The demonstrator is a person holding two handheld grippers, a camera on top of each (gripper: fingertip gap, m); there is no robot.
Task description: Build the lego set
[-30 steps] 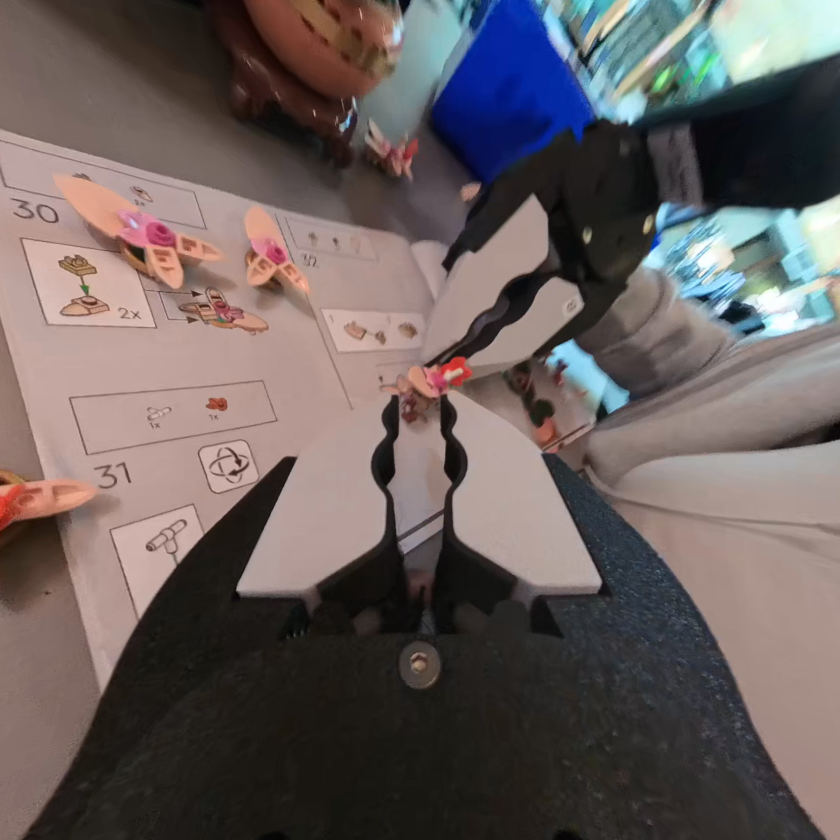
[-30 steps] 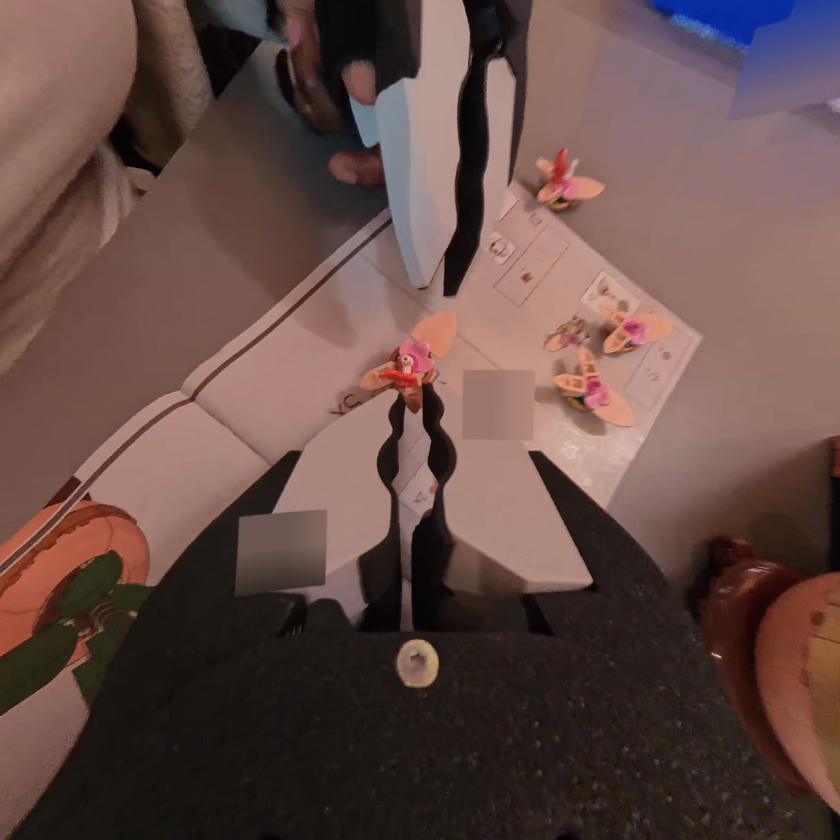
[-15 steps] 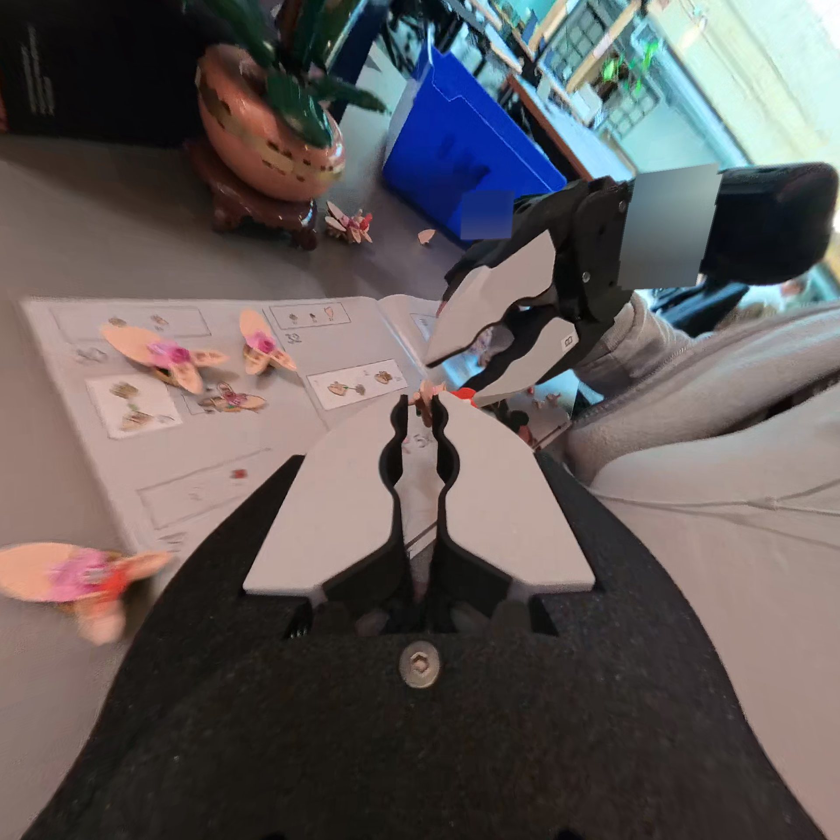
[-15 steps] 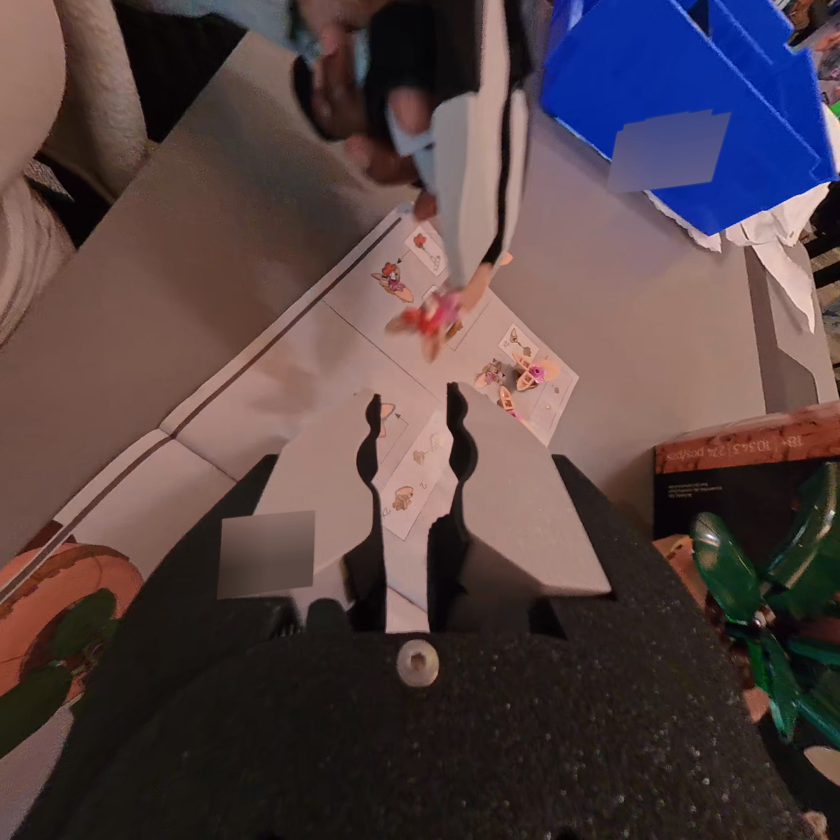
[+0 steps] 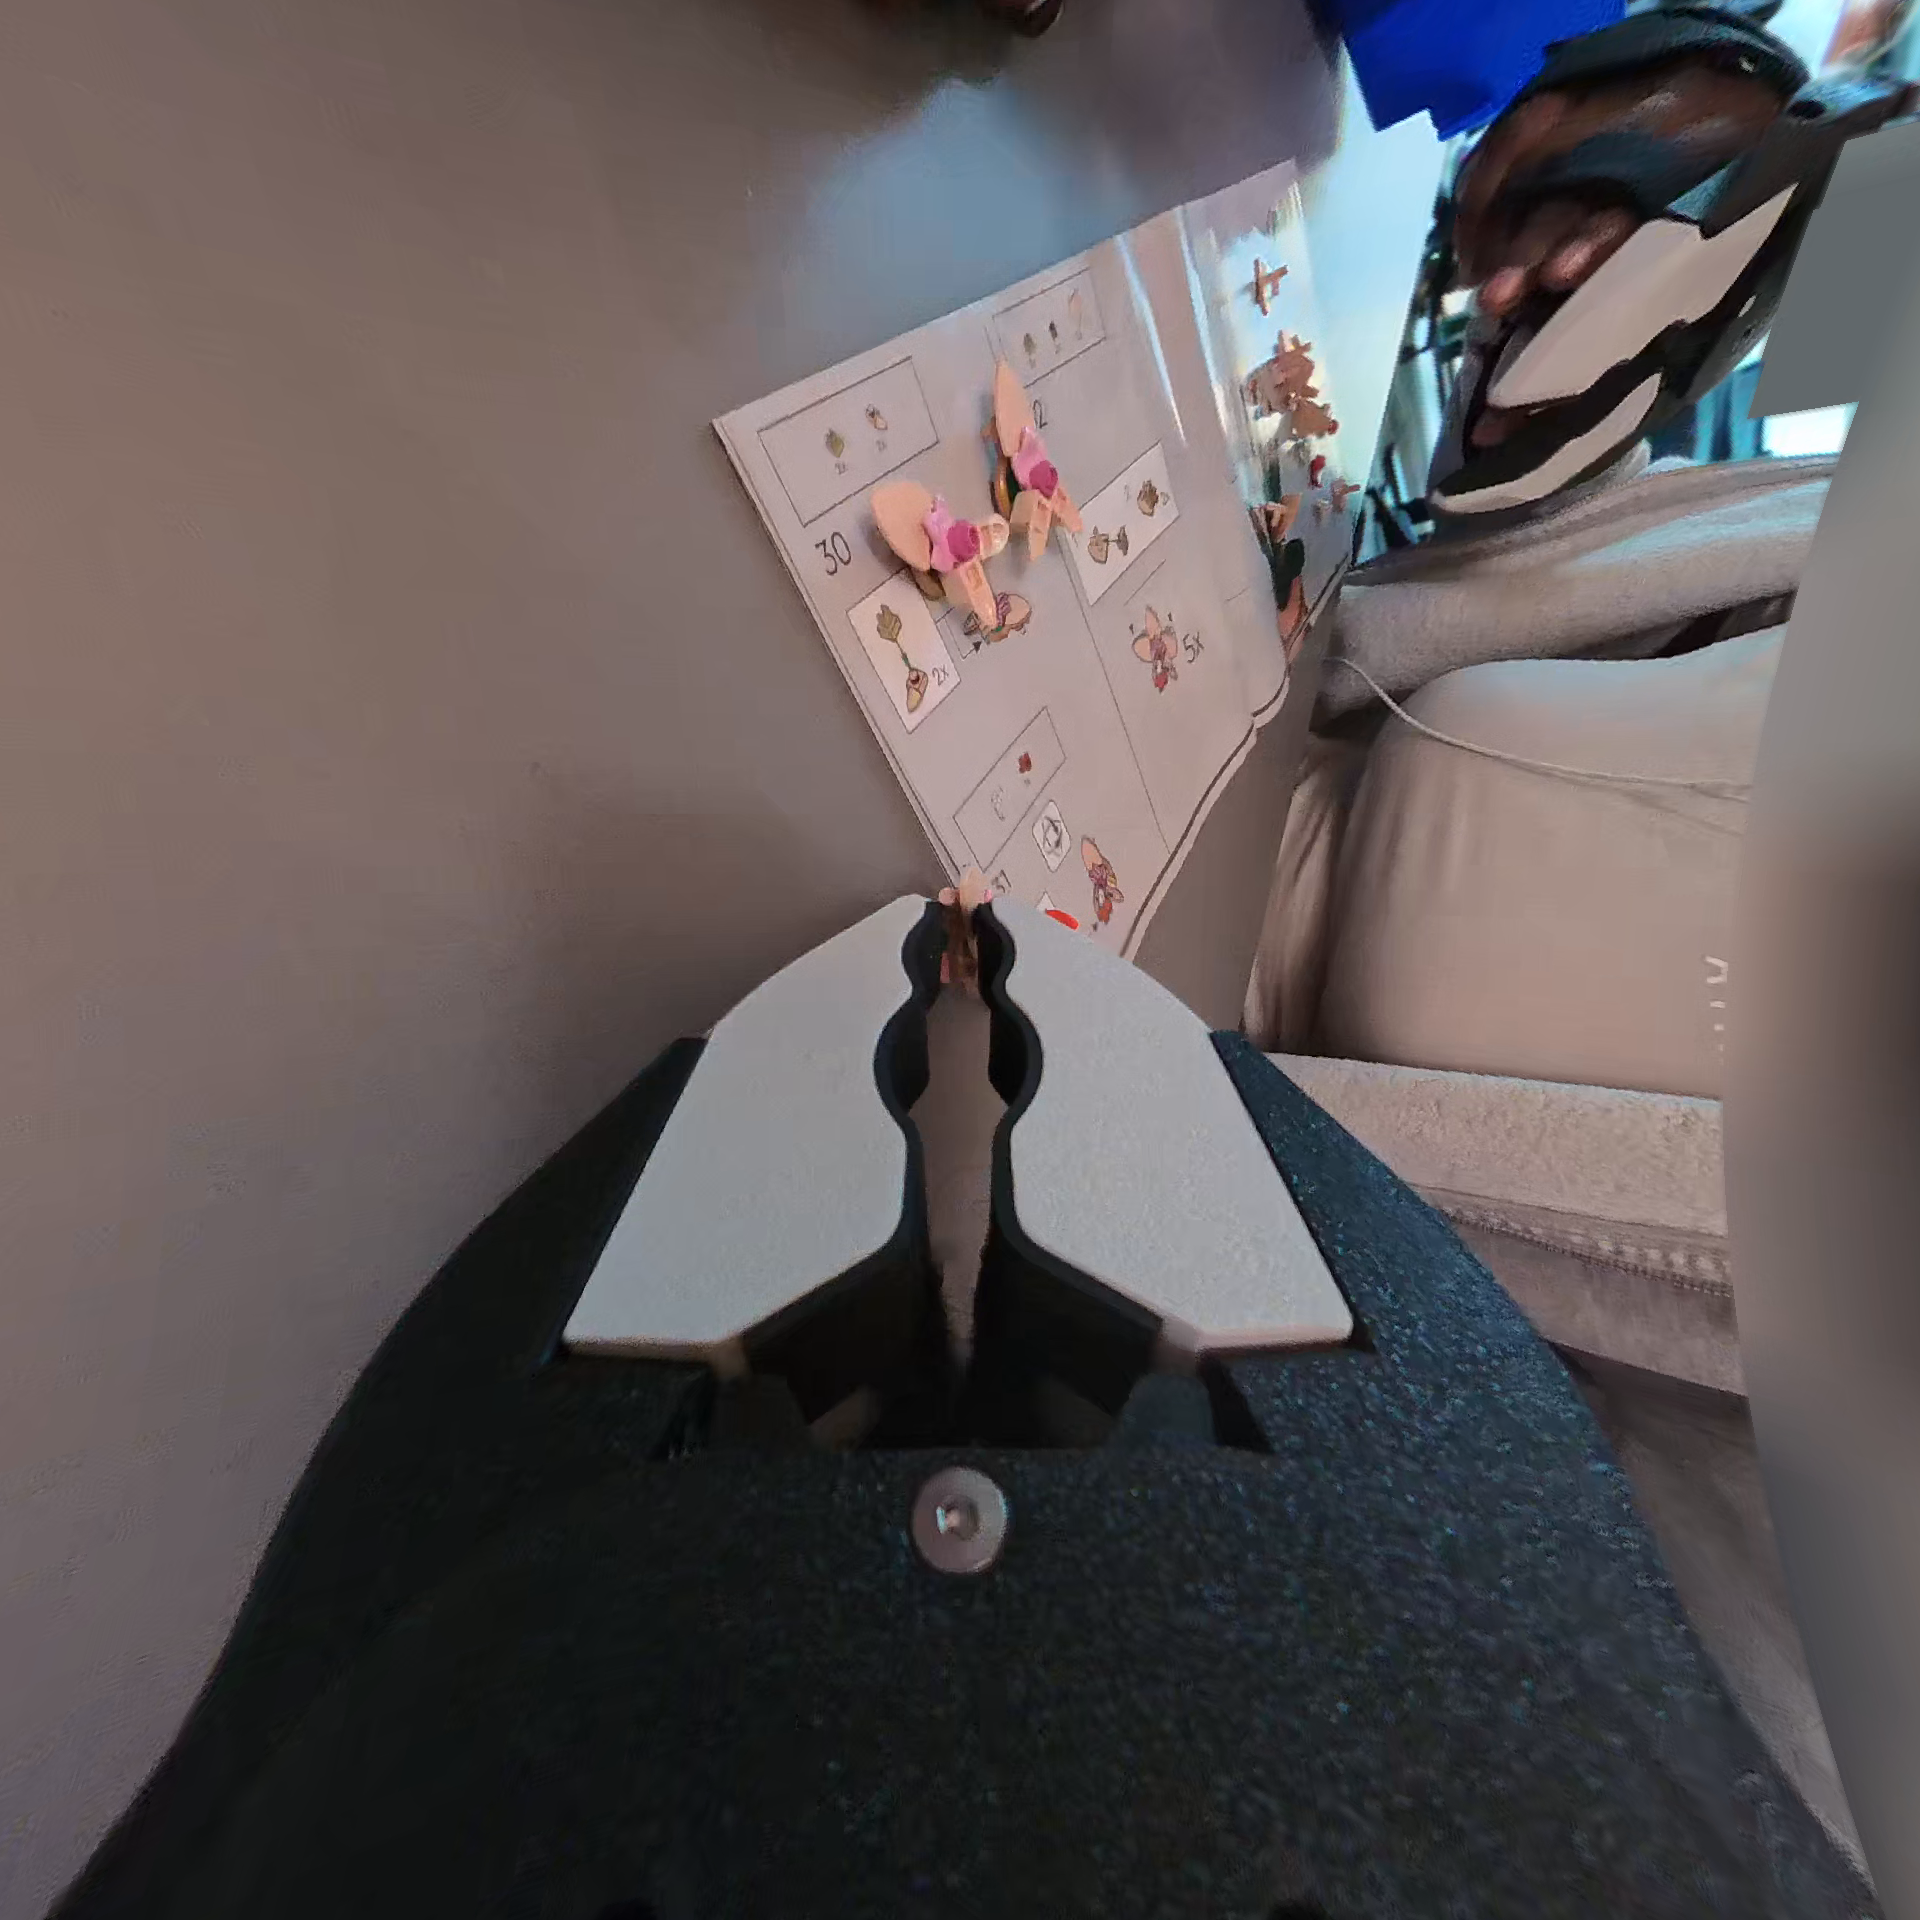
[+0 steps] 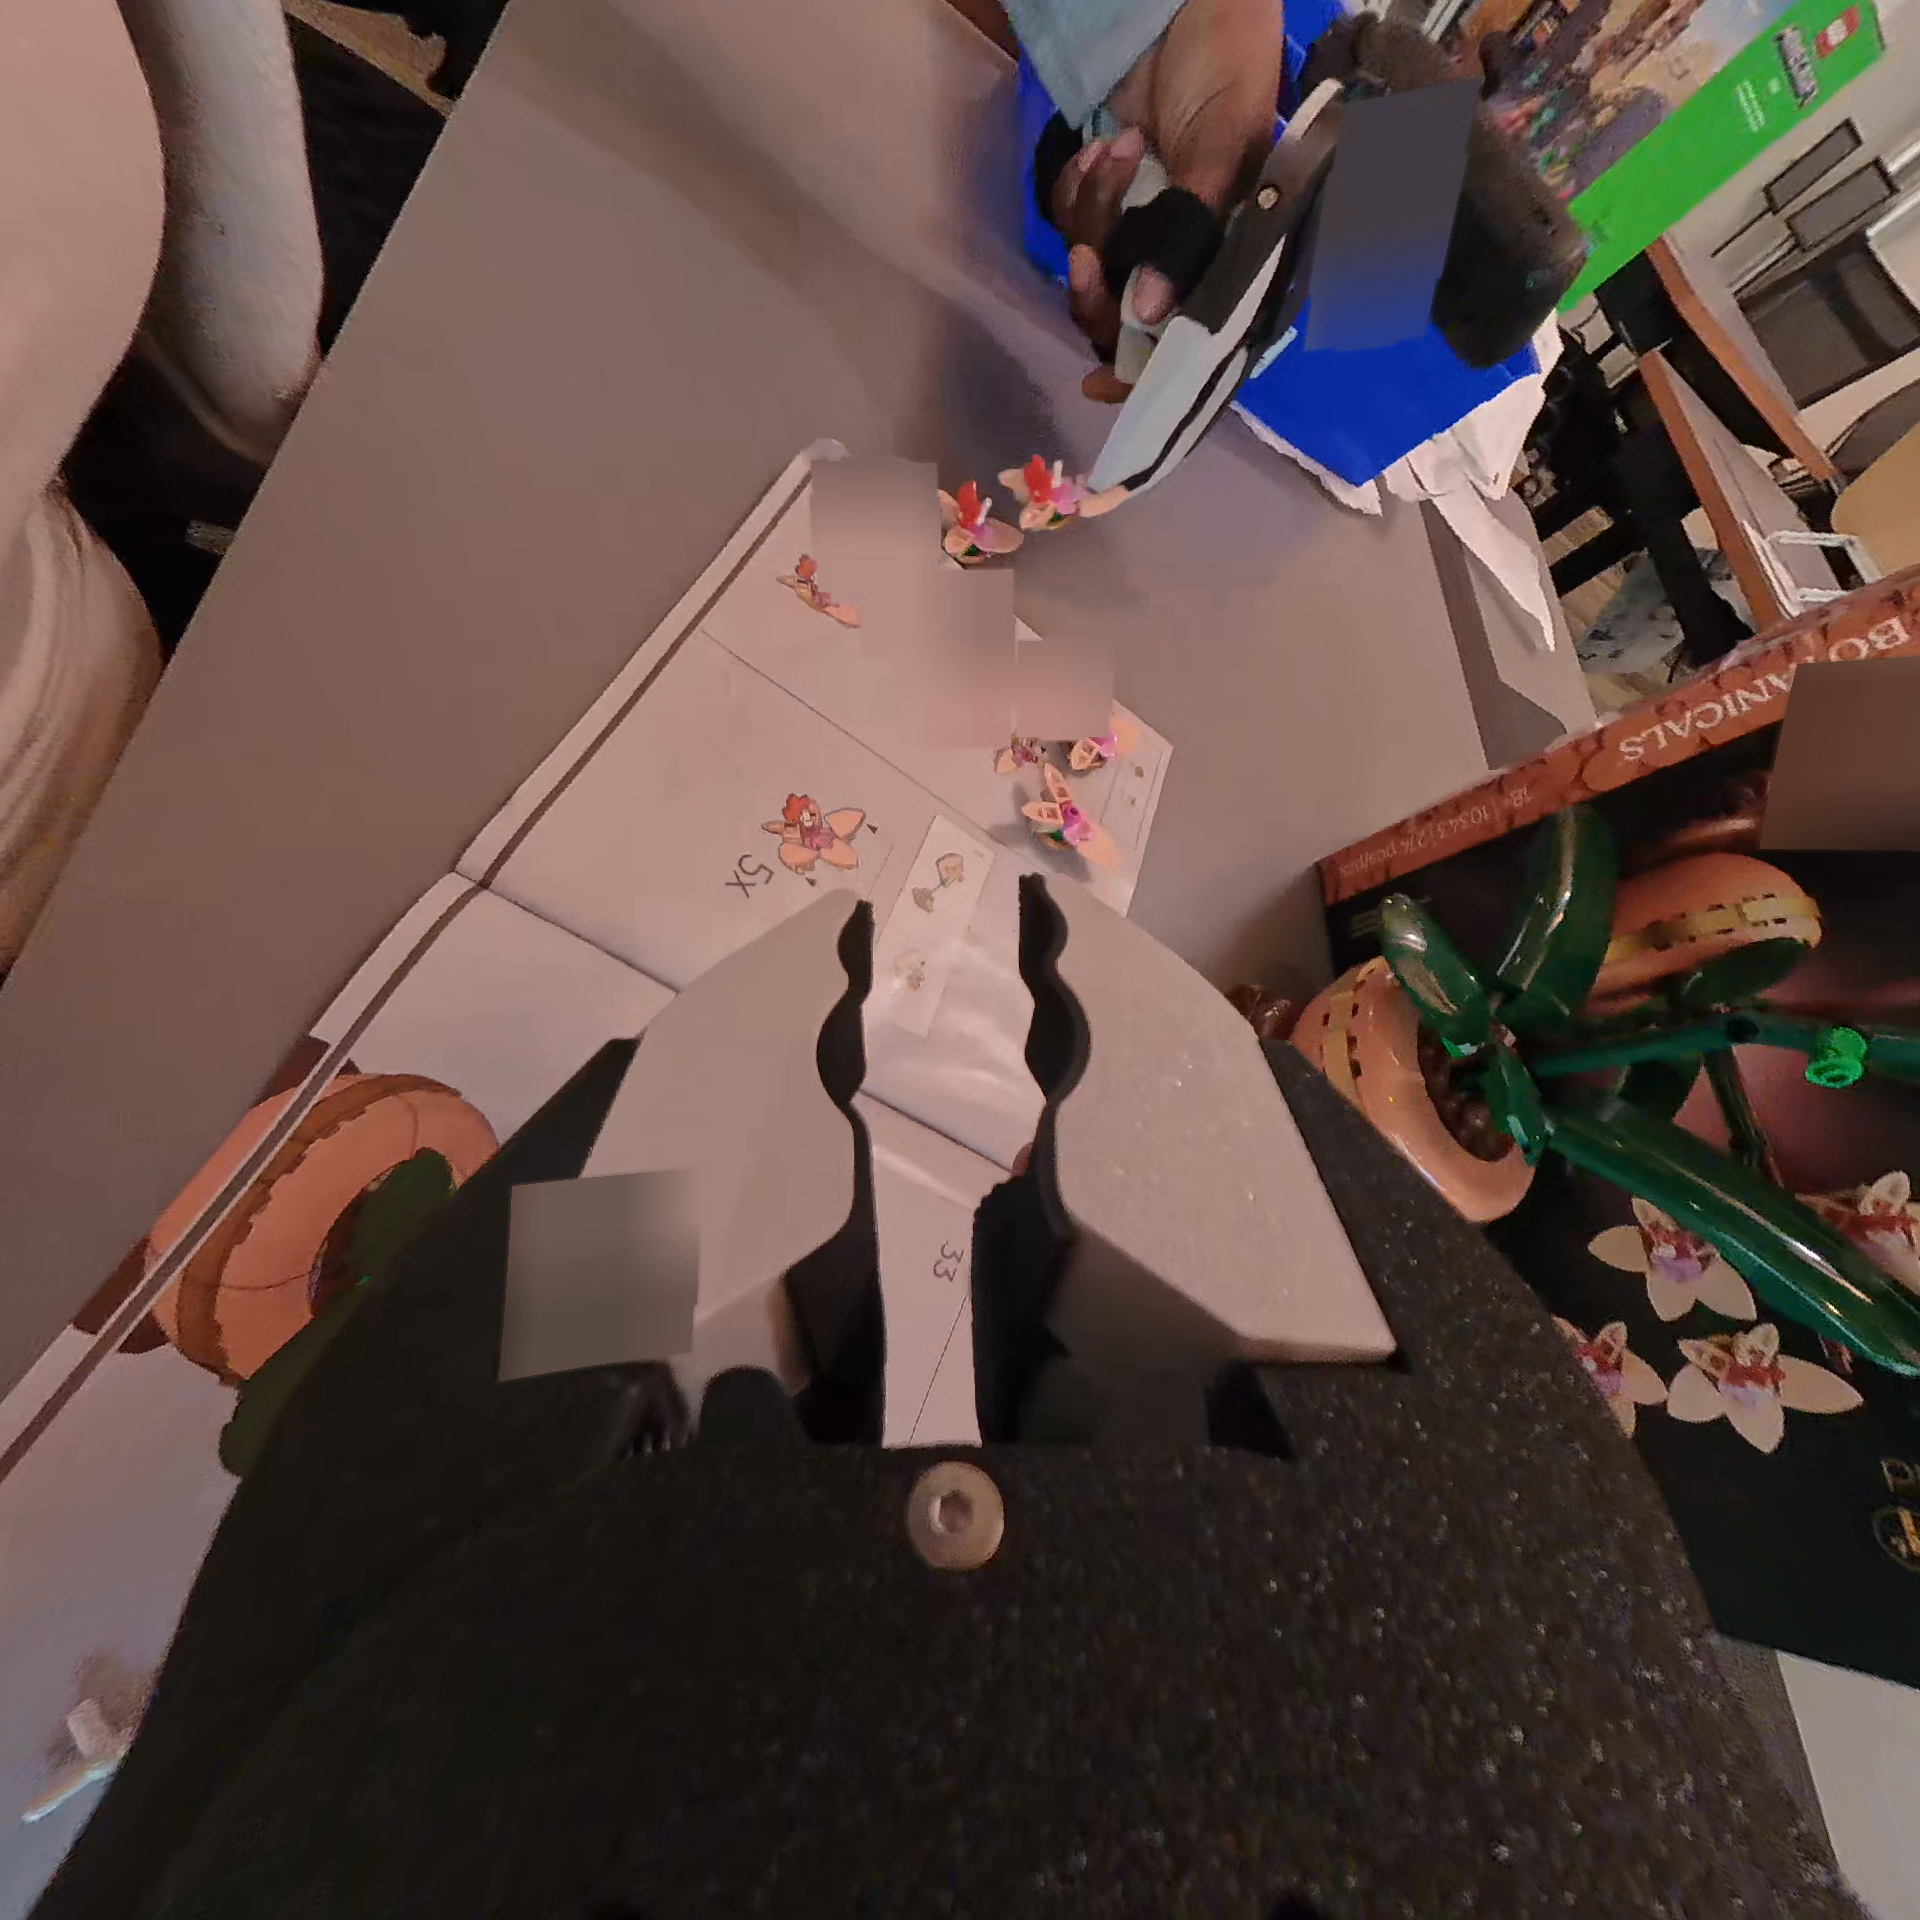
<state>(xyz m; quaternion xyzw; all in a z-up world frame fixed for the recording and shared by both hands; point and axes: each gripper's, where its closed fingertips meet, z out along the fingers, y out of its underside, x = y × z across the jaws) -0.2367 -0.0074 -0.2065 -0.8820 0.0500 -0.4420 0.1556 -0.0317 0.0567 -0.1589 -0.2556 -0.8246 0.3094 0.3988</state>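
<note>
My left gripper (image 5: 961, 920) is shut on a small Lego orchid flower (image 5: 968, 896), gripped by a tan petal at the fingertips. In the right wrist view this gripper (image 6: 1103, 486) holds that flower (image 6: 1039, 490) low over the table, next to another finished flower (image 6: 971, 525) at the far edge of the open instruction booklet (image 6: 665, 748). My right gripper (image 6: 940, 914) is open and empty, above the booklet's near pages. Two pink-centred flowers (image 5: 940, 540) (image 5: 1029, 478) lie on the booklet (image 5: 1091, 727); they also show in the right wrist view (image 6: 1060, 816).
A brown Lego pot with green stems (image 6: 1455, 1049) stands right of my right gripper, in front of the dark set box (image 6: 1662, 821). A blue bin (image 6: 1371, 416) is behind the left gripper. The person's grey sleeve (image 5: 1507, 831) lies along the table's right side. There is about 25 cm between the tips of the two grippers.
My right gripper has let go of the flower, opened and pulled back. My left gripper has carried the flower across to the booklet's far edge, beside another flower.
</note>
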